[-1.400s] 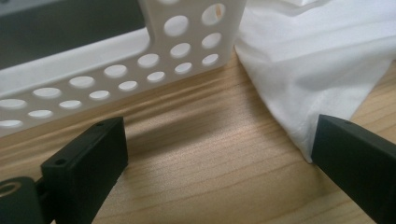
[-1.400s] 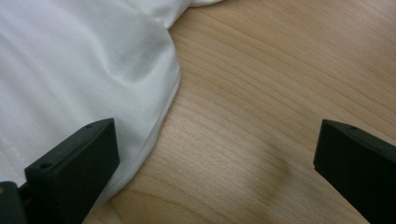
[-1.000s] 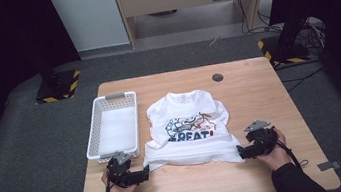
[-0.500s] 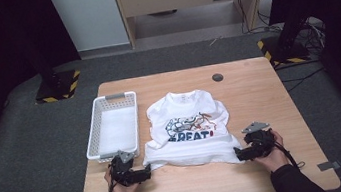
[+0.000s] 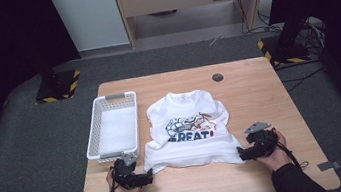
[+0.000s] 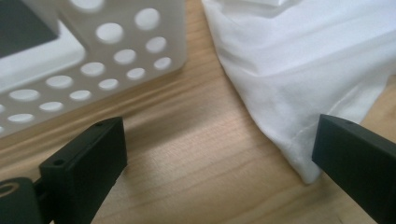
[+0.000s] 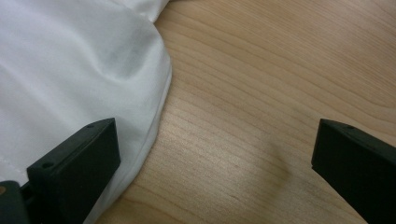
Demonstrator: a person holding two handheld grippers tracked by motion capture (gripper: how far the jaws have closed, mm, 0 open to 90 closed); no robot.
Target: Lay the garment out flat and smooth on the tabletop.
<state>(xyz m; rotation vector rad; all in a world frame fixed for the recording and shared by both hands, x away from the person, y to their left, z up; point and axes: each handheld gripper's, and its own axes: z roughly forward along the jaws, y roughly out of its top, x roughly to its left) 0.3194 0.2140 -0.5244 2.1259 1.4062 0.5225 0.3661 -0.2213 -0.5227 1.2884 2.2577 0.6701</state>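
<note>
- Setup was a wooden table (image 5: 254,94) on grey carpet, with dark curtains at the sides and a light cabinet at the back.
- At far left on the table we had a white perforated basket (image 5: 112,126); it looked empty, with nothing placed in it yet.
- The left gripper (image 5: 146,178) sat at the near left corner of the shirt's bottom edge. In the left gripper view the jaws stood wide apart, released; the hem corner (image 6: 303,158) lay between them, close to one jaw, but not pinched.
- The white T-shirt (image 5: 188,131) lay flat mid-table, print side up, collar away from us and hem toward us. A fold ran across the lower part, so we judged one fold possibly done; we could not tell for sure.
- The right gripper (image 5: 241,154) was at the near right corner of the hem. In the right gripper view the jaws were also spread and holding nothing; the shirt edge (image 7: 154,126) sat beside one jaw, with bare wood under the rest of the gap.
- At far back there was a small dark disc (image 5: 217,77) on the table, well apart from the shirt.
- Our read: early stage. Both corners were lined up for a grasp, with neither grabbed. Left to do: clamp both corners, fold, then likely into the basket.
</note>
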